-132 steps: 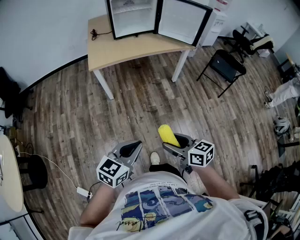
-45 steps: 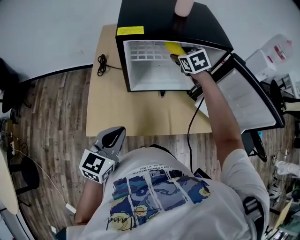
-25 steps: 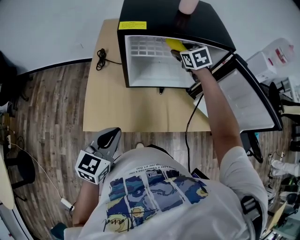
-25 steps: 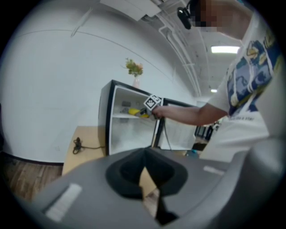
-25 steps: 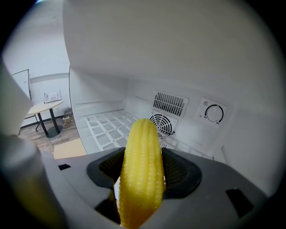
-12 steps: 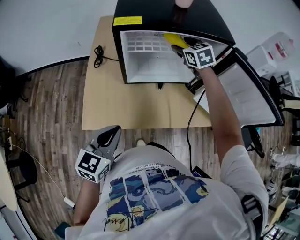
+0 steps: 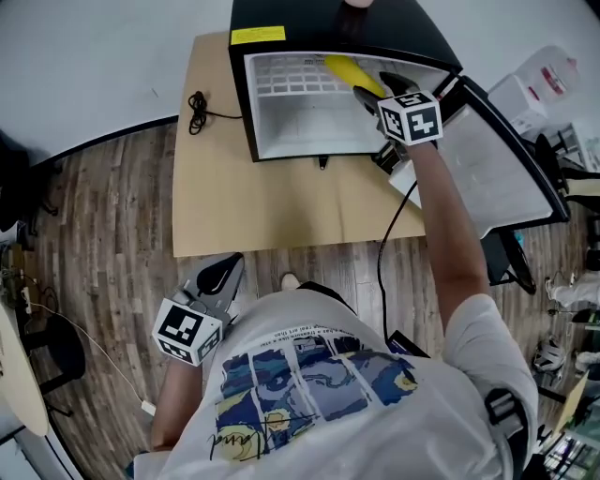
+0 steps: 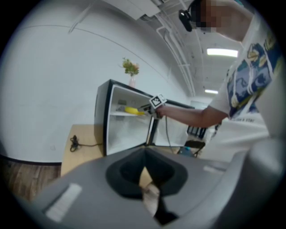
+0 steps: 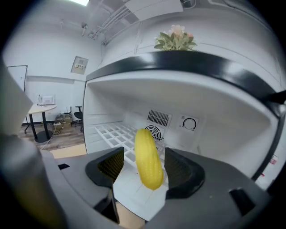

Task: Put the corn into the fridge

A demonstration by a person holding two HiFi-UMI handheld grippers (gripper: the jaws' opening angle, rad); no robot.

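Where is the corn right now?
In the head view the corn lies on the fridge's upper wire shelf, just ahead of the open right tool.

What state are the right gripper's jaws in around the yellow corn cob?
Open: the right gripper shows a gap on both sides of the yellow corn cob.

Right arm (image 7: 448, 234) stretched forward, nearly straight at the elbow. Right gripper (image 7: 377, 87) at its far end, marker cube facing up, jaws standing apart. Left arm (image 7: 176, 405) bent and held low, close to the body. Left gripper (image 7: 221, 274) points forward, jaws closed together with nothing between them.
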